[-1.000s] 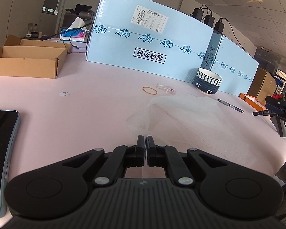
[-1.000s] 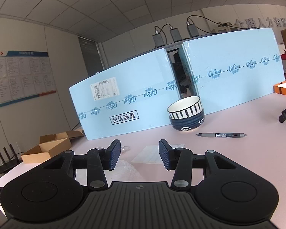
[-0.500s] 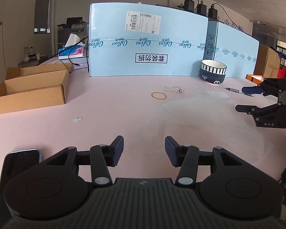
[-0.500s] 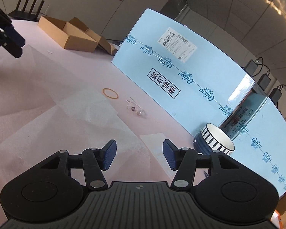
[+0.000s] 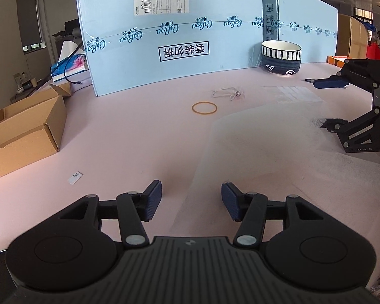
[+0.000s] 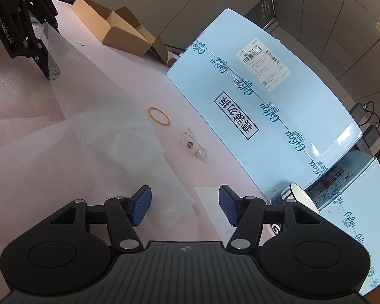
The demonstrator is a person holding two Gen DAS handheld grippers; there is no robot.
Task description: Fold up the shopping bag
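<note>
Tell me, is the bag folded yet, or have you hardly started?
Hardly started. The thin see-through shopping bag lies spread on the pink table, with only faint creases and no tidy fold visible. In hand: nothing yet. The left hand-held gripper and the right hand-held gripper both stand open at the bag's edges; the right one's jaws have just been closing, with nothing pinched. Left to do: grab, fold over, flatten.

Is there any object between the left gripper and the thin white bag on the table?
Nothing visible. The left gripper has open jaws right at the near edge of the bag. The rubber band lies farther away, beside the bag.
</note>
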